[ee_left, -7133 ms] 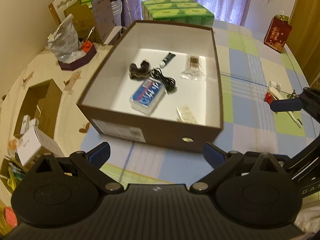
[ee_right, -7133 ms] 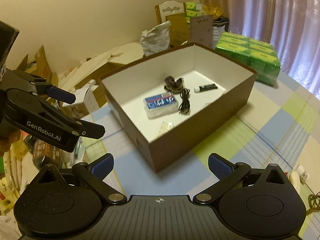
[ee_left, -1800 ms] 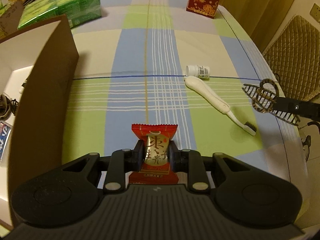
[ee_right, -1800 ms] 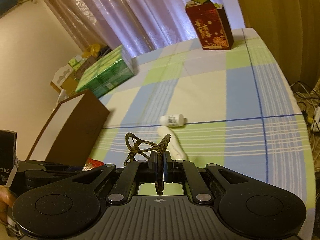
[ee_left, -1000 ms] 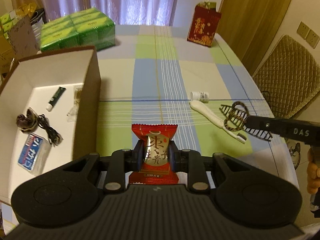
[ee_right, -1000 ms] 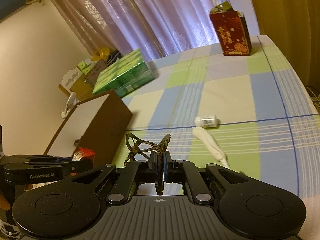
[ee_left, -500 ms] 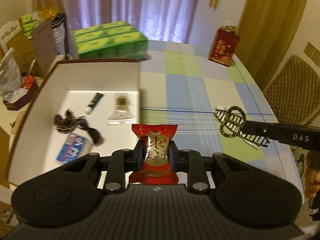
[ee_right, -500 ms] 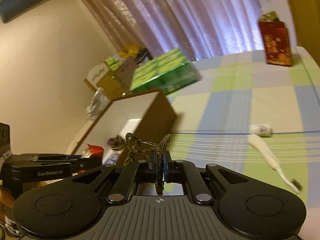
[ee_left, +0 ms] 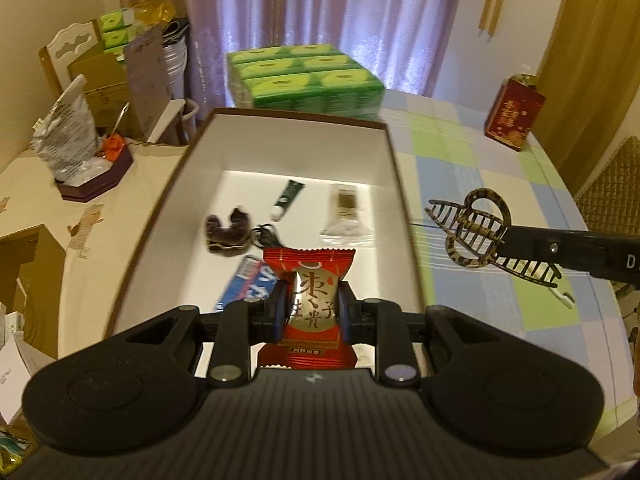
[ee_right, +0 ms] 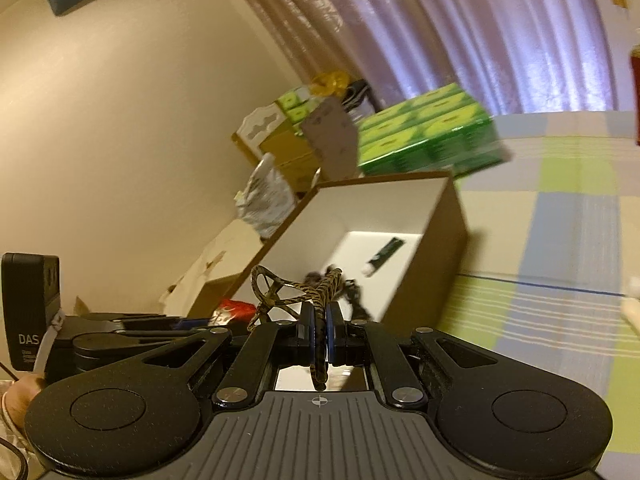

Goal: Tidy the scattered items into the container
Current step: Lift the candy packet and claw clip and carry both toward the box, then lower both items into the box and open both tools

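Red snack packet (ee_left: 308, 284): glossy foil-like wrap, gold centre. Hair claw (ee_left: 478, 236): glossy mottled plastic. Box (ee_left: 404, 216): matt brown cardboard outside, smooth white inside. Desk (ee_left: 472, 160): matt checked cloth. Left hand-held gripper (ee_left: 310, 312): matt black plastic, fine-grained, shiny metal screw heads, blue pads (ee_left: 279, 312). Green packs (ee_left: 304, 76), far: glossy film wrap. Curtain (ee_left: 320, 4): thin sheer cloth.

The box (ee_left: 394, 184) lies open ahead of the left jaws, its right floor bare; scrunchie (ee_left: 227, 232), tube (ee_left: 289, 198) and packet (ee_left: 346, 216) crowd elsewhere.
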The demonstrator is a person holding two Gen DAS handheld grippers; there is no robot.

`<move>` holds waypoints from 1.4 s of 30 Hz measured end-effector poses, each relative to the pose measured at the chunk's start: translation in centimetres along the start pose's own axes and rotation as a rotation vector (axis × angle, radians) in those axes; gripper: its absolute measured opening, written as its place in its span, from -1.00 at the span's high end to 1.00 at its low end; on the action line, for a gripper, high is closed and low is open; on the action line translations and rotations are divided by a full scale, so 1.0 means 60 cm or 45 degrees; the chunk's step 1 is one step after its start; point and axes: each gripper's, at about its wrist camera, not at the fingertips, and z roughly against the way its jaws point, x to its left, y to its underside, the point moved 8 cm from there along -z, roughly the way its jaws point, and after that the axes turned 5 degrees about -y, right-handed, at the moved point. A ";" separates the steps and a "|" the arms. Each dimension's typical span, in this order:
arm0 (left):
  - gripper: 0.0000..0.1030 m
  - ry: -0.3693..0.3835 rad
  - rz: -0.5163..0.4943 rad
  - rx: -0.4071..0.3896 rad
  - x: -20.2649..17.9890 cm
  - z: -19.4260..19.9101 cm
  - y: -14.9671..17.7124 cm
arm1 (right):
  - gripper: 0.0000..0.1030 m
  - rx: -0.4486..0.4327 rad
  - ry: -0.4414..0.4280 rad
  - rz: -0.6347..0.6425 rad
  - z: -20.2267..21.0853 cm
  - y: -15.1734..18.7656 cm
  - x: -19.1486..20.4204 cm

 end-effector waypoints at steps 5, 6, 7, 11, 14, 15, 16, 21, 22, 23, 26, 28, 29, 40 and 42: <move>0.60 -0.001 -0.007 0.022 0.038 -0.017 0.005 | 0.85 0.056 0.041 0.041 -0.054 0.006 0.016; 0.60 0.001 -0.008 0.031 0.045 -0.022 0.006 | 0.85 0.064 0.058 0.052 -0.063 0.007 0.017; 0.59 0.003 -0.010 0.038 0.051 -0.027 0.006 | 0.85 0.072 0.078 0.064 -0.075 0.007 0.018; 0.59 0.010 -0.043 0.053 0.070 -0.050 0.002 | 0.85 0.094 0.161 0.113 -0.115 0.007 0.025; 0.59 0.014 -0.082 0.075 0.081 -0.072 -0.003 | 0.85 0.120 0.235 0.154 -0.148 0.012 0.021; 0.59 0.014 -0.096 0.082 0.086 -0.079 -0.005 | 0.85 0.130 0.262 0.166 -0.159 0.014 0.019; 0.59 0.014 -0.109 0.086 0.090 -0.086 -0.007 | 0.85 0.140 0.295 0.183 -0.170 0.017 0.017; 0.59 0.029 -0.143 0.110 0.104 -0.115 -0.014 | 0.85 0.185 0.465 0.250 -0.219 0.033 -0.004; 0.59 0.036 -0.149 0.116 0.105 -0.121 -0.015 | 0.85 0.196 0.488 0.261 -0.229 0.035 -0.009; 0.59 0.042 -0.154 0.122 0.106 -0.126 -0.016 | 0.84 0.207 0.509 0.273 -0.237 0.038 -0.013; 0.59 0.065 -0.163 0.143 0.107 -0.143 -0.017 | 0.84 0.236 0.585 0.350 -0.262 0.043 -0.020; 0.59 0.079 -0.166 0.153 0.106 -0.153 -0.017 | 0.84 0.257 0.622 0.397 -0.276 0.045 -0.026; 0.59 0.086 -0.167 0.158 0.107 -0.158 -0.018 | 0.84 0.270 0.633 0.416 -0.283 0.047 -0.030; 0.59 0.116 -0.165 0.200 0.109 -0.201 -0.021 | 0.84 0.359 0.691 0.495 -0.323 0.053 -0.064; 0.59 0.116 -0.166 0.209 0.108 -0.208 -0.022 | 0.83 0.372 0.701 0.530 -0.327 0.049 -0.064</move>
